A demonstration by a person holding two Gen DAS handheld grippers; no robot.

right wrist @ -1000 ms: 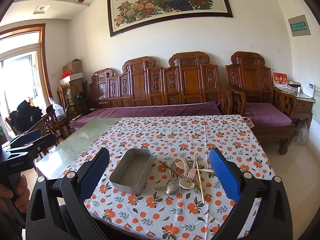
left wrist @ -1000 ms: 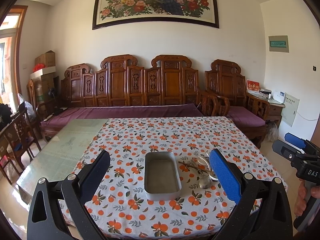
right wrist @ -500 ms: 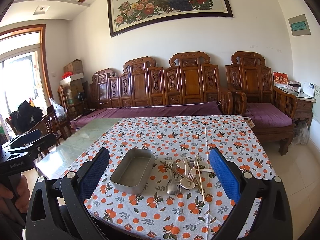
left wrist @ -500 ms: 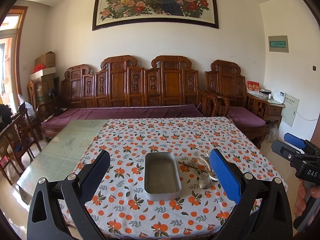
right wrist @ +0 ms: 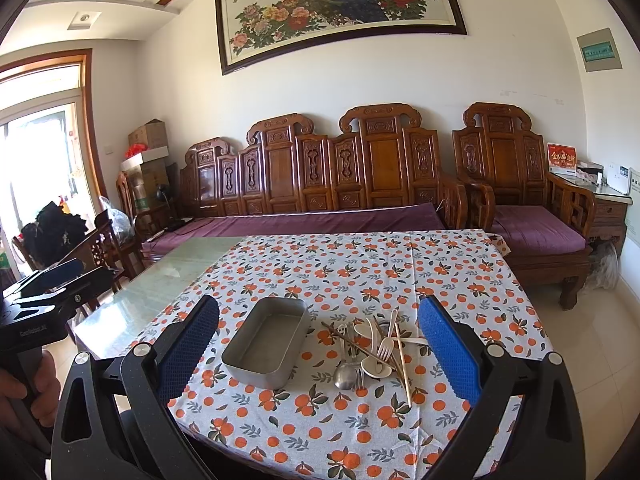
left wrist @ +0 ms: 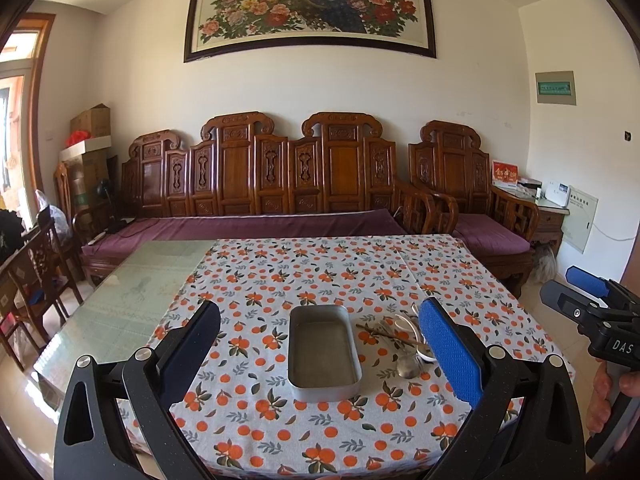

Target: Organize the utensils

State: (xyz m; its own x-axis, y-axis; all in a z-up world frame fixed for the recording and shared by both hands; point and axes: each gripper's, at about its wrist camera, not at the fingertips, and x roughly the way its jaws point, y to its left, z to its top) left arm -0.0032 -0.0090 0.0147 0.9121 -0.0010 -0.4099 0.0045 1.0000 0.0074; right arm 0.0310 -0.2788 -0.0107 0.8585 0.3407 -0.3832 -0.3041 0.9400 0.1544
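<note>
An empty grey metal tray [left wrist: 323,353] [right wrist: 266,340] sits on the orange-patterned tablecloth near the table's front. To its right lies a loose pile of utensils [right wrist: 374,350] [left wrist: 402,346]: a metal spoon [right wrist: 347,374], white plastic spoons, a white fork [right wrist: 386,346] and wooden chopsticks [right wrist: 402,364]. My left gripper [left wrist: 320,344] is open and empty, held above the front edge facing the tray. My right gripper [right wrist: 318,344] is open and empty, facing tray and pile. Each gripper shows at the edge of the other's view.
The tablecloth [right wrist: 360,276] covers the right part of a glass-topped table [left wrist: 124,304]. A carved wooden sofa with purple cushions [left wrist: 256,224] stands behind it, an armchair [right wrist: 532,232] at right, wooden chairs [left wrist: 36,280] at left.
</note>
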